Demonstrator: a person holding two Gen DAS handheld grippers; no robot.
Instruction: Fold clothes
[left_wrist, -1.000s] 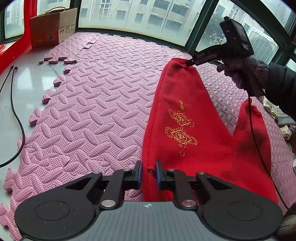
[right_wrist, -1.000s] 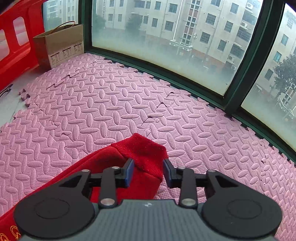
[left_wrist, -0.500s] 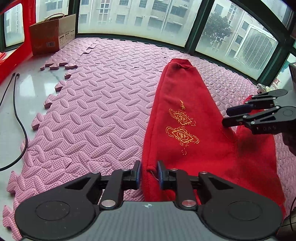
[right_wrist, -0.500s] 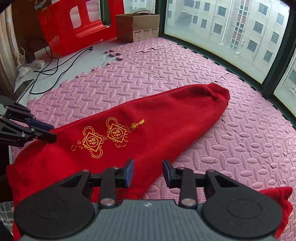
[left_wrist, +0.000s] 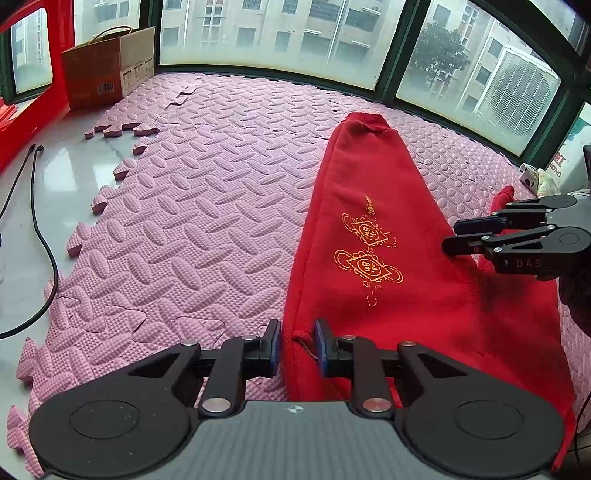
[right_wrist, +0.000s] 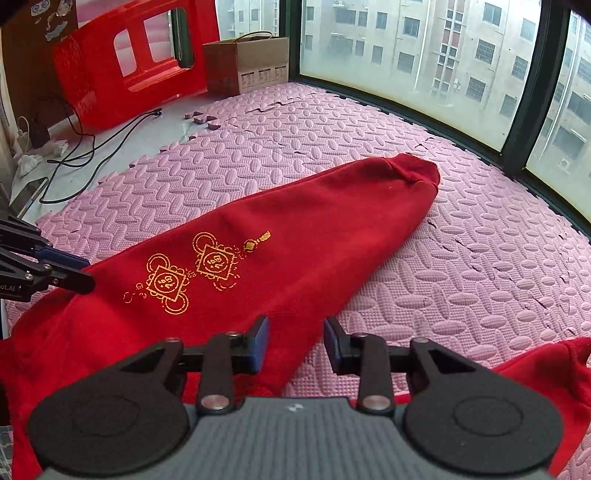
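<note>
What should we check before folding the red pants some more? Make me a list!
1. Left gripper around the waist edge of the red pants: ok, though whether it pinches the cloth, cannot tell.
2. Right gripper open, holding nothing: ok.
3. Long leg with gold pattern lying flat on the pink mat: ok.
4. Other leg laid straight: not ok, bunched at the side.
5. Black cable clear of the pants: ok.

Ahead of our left gripper (left_wrist: 297, 349) the garment (left_wrist: 373, 258) lies lengthwise on the mat (left_wrist: 207, 221), its near edge between our fingers. Our right gripper (left_wrist: 452, 236) hovers to the right. The box (left_wrist: 107, 66) stands far left; a cable (left_wrist: 40, 229) lies left of the mat.
</note>
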